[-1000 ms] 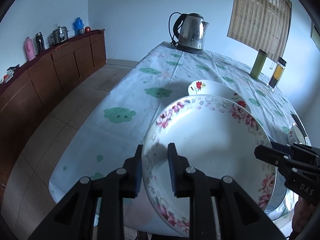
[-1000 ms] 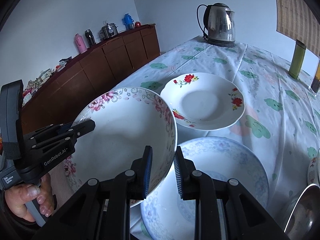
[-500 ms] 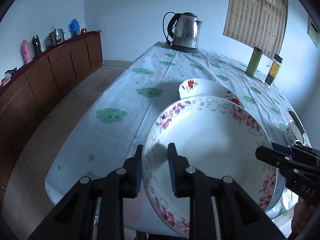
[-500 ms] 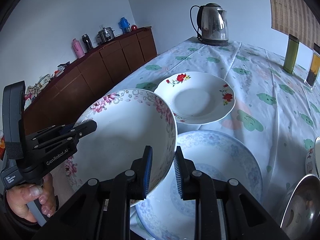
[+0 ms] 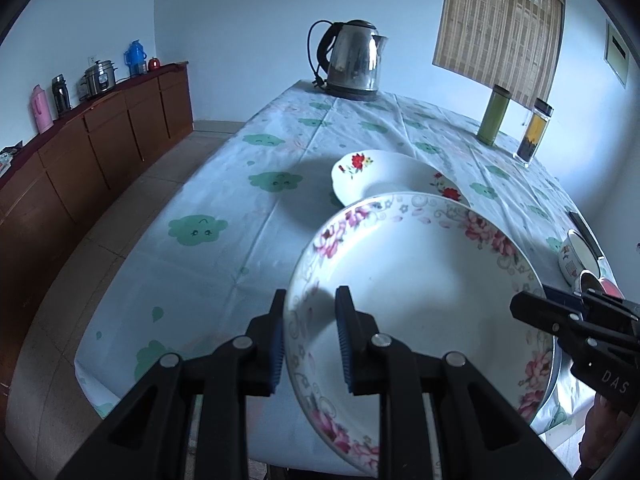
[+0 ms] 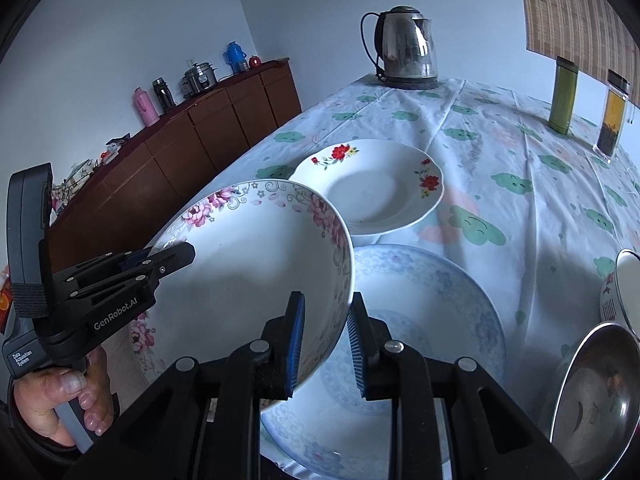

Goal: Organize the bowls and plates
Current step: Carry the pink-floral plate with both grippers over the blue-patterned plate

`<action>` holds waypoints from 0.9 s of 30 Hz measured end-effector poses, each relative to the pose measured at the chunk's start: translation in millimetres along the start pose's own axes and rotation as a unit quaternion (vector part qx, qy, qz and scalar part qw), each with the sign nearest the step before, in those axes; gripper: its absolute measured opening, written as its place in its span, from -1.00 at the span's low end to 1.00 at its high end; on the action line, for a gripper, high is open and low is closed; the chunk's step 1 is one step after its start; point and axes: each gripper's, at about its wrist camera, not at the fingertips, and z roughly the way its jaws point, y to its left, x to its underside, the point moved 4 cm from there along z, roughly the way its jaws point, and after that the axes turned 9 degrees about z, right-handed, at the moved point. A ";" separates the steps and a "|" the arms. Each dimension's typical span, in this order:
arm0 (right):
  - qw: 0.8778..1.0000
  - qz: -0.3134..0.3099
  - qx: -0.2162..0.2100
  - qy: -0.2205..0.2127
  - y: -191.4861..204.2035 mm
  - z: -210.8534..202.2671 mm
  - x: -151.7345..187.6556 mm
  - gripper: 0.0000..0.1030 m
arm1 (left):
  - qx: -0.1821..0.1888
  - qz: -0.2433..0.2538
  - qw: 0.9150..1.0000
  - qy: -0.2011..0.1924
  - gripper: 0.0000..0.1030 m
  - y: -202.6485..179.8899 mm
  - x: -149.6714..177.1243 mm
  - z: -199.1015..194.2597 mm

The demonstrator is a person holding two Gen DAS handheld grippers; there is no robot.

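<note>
A deep pink-flowered plate is held in the air above the table by both grippers. My left gripper is shut on its left rim. My right gripper is shut on its right rim. The left gripper also shows in the right wrist view, the right one in the left wrist view. Below lies a large blue-patterned plate. Beyond it lies a white plate with red flowers.
A steel kettle stands at the table's far end. A green canister and a tea jar stand far right. A small enamel cup and a steel bowl sit at the right. A wooden sideboard runs along the left wall.
Both grippers have lifted the pink-flowered plate a little higher and nearer to me; the table and other dishes sit lower and farther in both views. The grips are unchanged.
</note>
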 end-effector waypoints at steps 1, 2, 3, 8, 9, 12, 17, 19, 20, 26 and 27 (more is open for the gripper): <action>1.000 0.000 0.001 -0.001 -0.6 -1.1 0.1 -0.54 | 0.000 0.000 1.000 0.000 -0.60 -0.9 -0.4 0.1; 1.000 0.001 0.002 -0.001 -1.6 -1.7 0.1 -0.54 | 0.002 0.001 1.000 -0.001 -0.60 -2.0 -1.0 -0.2; 1.000 0.000 0.003 -0.002 -1.9 -2.4 0.2 -0.54 | 0.002 0.002 1.000 -0.001 -0.60 -3.6 -1.5 -0.7; 1.000 0.003 0.009 -0.007 -4.7 -6.4 0.2 -0.54 | 0.008 0.006 1.000 -0.002 -0.60 -9.1 -3.2 -1.2; 1.000 0.004 0.010 -0.007 -5.4 -7.6 0.5 -0.54 | 0.008 0.008 1.000 -0.003 -0.60 -10.3 -3.4 -1.3; 1.000 0.006 0.014 -0.010 -9.1 -10.3 1.3 -0.54 | 0.014 0.013 1.000 -0.003 -0.60 -15.1 -3.9 -1.4; 1.000 0.012 0.024 -0.011 -18.3 -12.2 3.7 -0.54 | 0.023 0.019 1.000 0.001 -0.60 -25.1 -2.8 1.4; 0.999 0.016 0.027 -0.011 -22.6 -13.2 5.1 -0.54 | 0.024 0.023 0.999 0.001 -0.60 -29.1 -3.0 1.7; 0.999 0.018 0.028 -0.011 -24.0 -13.7 5.8 -0.54 | 0.026 0.025 0.999 0.001 -0.60 -31.9 -3.0 1.3; 0.999 0.025 0.035 -0.016 -33.7 -17.1 8.0 -0.54 | 0.028 0.034 0.999 0.001 -0.60 -41.2 -4.0 0.9; 0.999 0.025 0.036 -0.017 -34.9 -17.5 8.4 -0.54 | 0.029 0.035 0.999 0.001 -0.60 -42.1 -4.0 1.2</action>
